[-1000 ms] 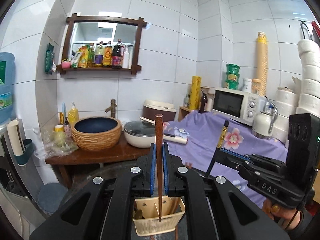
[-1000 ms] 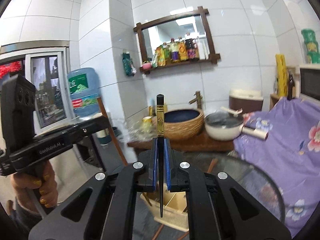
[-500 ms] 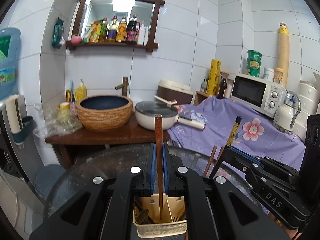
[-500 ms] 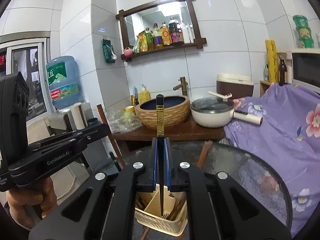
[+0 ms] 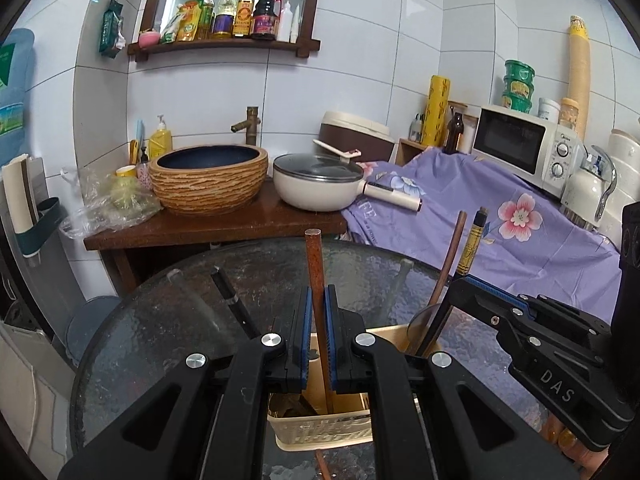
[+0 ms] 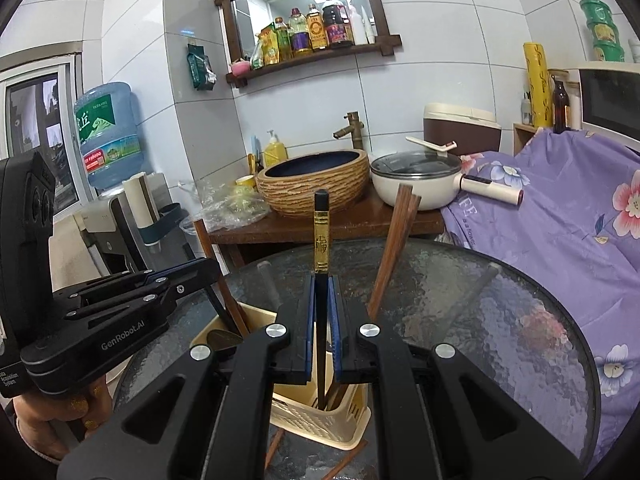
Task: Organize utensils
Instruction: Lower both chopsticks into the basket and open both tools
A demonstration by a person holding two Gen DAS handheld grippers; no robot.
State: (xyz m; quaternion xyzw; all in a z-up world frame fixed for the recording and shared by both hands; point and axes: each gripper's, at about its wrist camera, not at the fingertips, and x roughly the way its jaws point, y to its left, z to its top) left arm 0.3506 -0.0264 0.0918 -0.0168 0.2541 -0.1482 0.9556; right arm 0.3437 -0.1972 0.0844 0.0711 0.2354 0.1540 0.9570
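Note:
My left gripper (image 5: 316,312) is shut on a brown wooden chopstick (image 5: 314,260), upright, its lower end inside the cream utensil basket (image 5: 320,432) on the round glass table (image 5: 140,340). My right gripper (image 6: 322,312) is shut on a black chopstick with a gold band (image 6: 321,240), its tip down in the same basket (image 6: 320,420). More brown chopsticks (image 6: 394,244) and a spoon (image 6: 220,338) stand in the basket. The right gripper also shows at the right of the left wrist view (image 5: 460,284), the left gripper at the left of the right wrist view (image 6: 208,268).
Loose chopsticks (image 6: 276,446) lie on the glass beside the basket. Behind the table stand a wooden stand with a basin (image 5: 208,178) and a lidded pot (image 5: 320,184). A purple flowered cloth (image 5: 500,232) and a microwave (image 5: 520,144) are at the right.
Both grippers have come down toward the basket with their chopsticks. The views have tilted down, so the glass table and basket fill more of the frame.

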